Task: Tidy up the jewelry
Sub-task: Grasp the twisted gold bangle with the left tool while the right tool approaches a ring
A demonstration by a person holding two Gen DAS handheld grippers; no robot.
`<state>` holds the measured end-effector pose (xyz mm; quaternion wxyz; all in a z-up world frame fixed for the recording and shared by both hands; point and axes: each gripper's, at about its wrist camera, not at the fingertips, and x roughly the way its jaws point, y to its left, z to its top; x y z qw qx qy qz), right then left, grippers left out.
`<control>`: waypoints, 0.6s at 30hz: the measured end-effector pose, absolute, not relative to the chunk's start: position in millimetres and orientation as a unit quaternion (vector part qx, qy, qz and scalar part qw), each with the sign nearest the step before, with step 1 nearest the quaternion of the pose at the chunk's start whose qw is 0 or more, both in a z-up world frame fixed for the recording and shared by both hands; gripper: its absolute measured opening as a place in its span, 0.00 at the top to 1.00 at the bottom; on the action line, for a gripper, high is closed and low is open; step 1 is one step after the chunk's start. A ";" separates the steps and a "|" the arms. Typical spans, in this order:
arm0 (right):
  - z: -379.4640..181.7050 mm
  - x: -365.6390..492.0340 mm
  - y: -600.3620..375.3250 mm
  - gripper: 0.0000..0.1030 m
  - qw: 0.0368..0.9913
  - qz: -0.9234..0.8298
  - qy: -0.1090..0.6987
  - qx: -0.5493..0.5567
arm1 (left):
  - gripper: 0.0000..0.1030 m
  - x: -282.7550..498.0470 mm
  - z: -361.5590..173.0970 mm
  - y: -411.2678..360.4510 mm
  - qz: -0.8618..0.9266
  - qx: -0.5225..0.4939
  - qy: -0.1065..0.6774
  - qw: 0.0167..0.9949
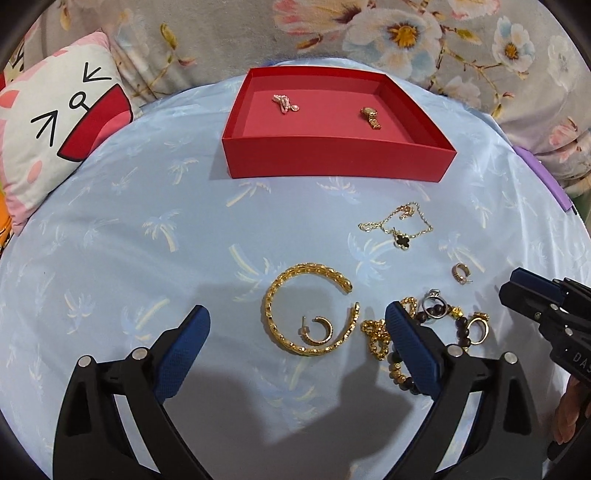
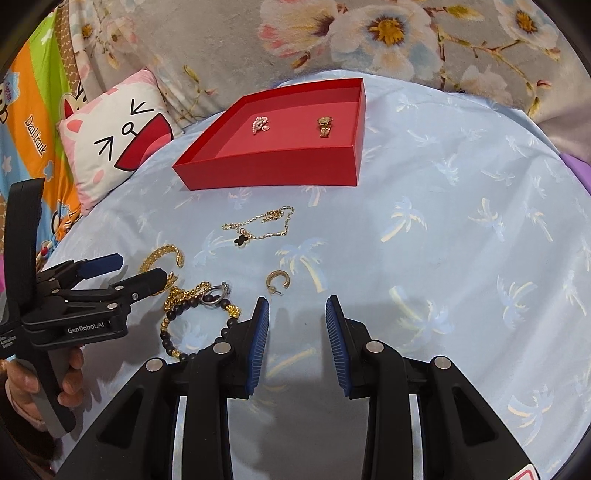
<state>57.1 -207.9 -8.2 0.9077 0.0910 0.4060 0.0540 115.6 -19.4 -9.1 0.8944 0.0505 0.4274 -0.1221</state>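
Observation:
A red tray [image 1: 332, 160] [image 2: 266, 171] holds a pink bead piece [image 1: 284, 102] and a gold watch [image 1: 370, 115]. On the blue cloth lie a gold bangle [image 1: 280, 325] with a hoop earring [image 1: 319, 329] inside it, a clover chain [image 1: 397, 225] [image 2: 258, 227], a second hoop earring [image 1: 460, 274] [image 2: 277, 281], a dark bead bracelet [image 2: 192, 328] with rings, and a gold chain [image 1: 375, 336]. My left gripper [image 1: 297, 326] is open and empty, its fingers either side of the bangle. My right gripper [image 2: 297, 314] is open and empty, just short of the second earring.
A cat-face pillow [image 1: 55, 125] [image 2: 118, 140] lies at the left. A floral blanket [image 1: 406, 33] runs along the back. A purple edge [image 1: 546, 177] shows at the right of the cloth. Each gripper shows in the other's view: the right [image 1: 517, 288], the left [image 2: 140, 271].

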 end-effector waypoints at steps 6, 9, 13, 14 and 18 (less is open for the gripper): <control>-14.6 59.7 -207.0 0.69 0.903 0.058 0.415 0.093 | 0.10 132.3 -15.6 -26.1 -0.104 0.066 0.429 0.895; -15.5 59.8 -205.8 0.69 0.903 0.058 0.415 0.091 | 0.11 141.5 -19.6 -28.2 -0.096 0.064 0.437 0.892; -17.1 60.6 -205.3 0.69 0.903 0.058 0.417 0.091 | 0.24 142.6 -21.2 -27.4 -0.098 0.061 0.439 0.891; -17.6 60.8 -205.2 0.69 0.902 0.058 0.417 0.091 | 0.27 141.3 -20.9 -27.8 -0.101 0.063 0.437 0.892; -18.8 60.8 -203.2 0.69 0.902 0.059 0.419 0.086 | 0.44 136.1 -19.5 -30.4 -0.111 0.064 0.429 0.894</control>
